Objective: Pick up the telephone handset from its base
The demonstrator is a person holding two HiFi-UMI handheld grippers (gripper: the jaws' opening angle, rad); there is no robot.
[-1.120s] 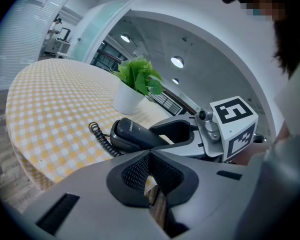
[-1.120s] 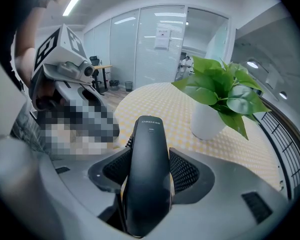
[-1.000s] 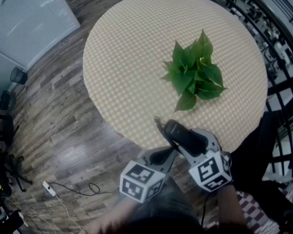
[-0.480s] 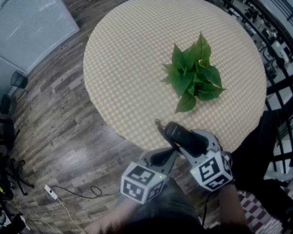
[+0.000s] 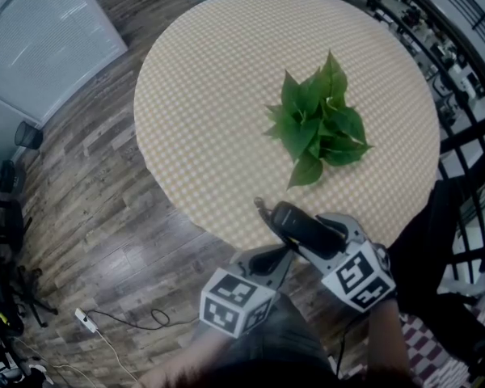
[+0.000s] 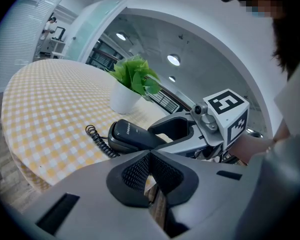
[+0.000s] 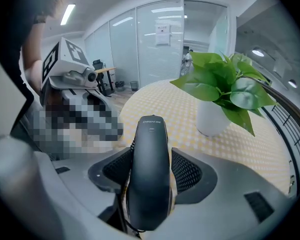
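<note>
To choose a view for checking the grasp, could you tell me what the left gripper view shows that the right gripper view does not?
Left only: the left gripper, jaws shut on nothing, and ceiling lights. Right only: the right gripper, jaws pressed on both sides of the handset, plus a glass wall. Both: the handset, plant and checked table.

Matt black plastic handset (image 7: pixel 150 174), checked tablecloth (image 5: pixel 218 95), wooden floor (image 5: pixel 89 184)
</note>
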